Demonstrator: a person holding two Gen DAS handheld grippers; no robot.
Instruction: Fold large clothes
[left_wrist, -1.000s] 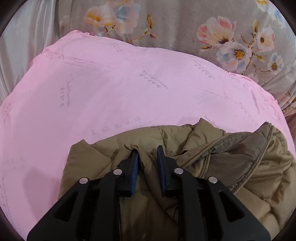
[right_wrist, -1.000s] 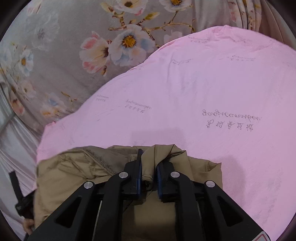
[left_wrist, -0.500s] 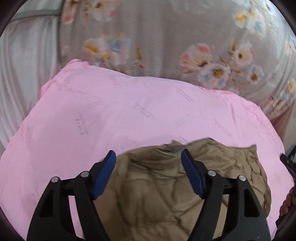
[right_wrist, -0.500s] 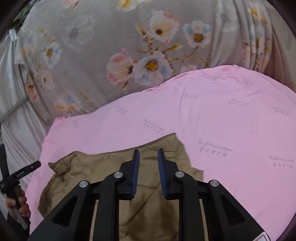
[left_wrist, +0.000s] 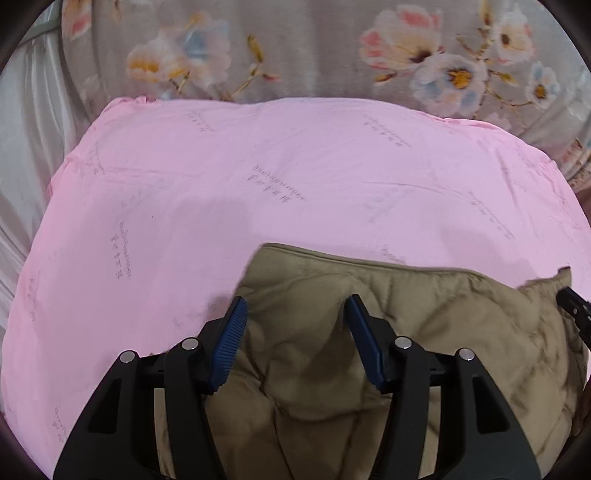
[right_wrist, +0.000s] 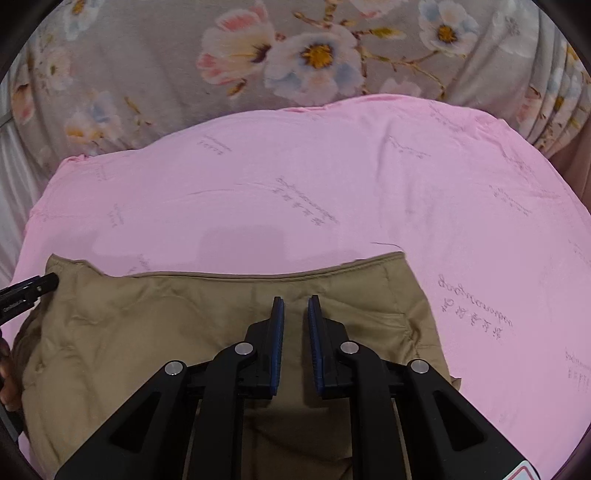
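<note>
A khaki quilted jacket lies flat on the pink sheet, near its front edge; it also shows in the right wrist view. My left gripper is open above the jacket's left part, with nothing between its blue pads. My right gripper hovers over the jacket's right part, its jaws a narrow gap apart and empty. The tip of the right gripper shows at the far right of the left wrist view, and the left gripper's tip shows at the left edge of the right wrist view.
A grey floral cloth hangs behind the pink sheet, also in the right wrist view. White fabric lies at the left. The pink sheet stretches far beyond the jacket.
Both grippers let go of the jacket and lifted back. The left opened wide. The jacket went from a bunched heap to lying spread flat.
</note>
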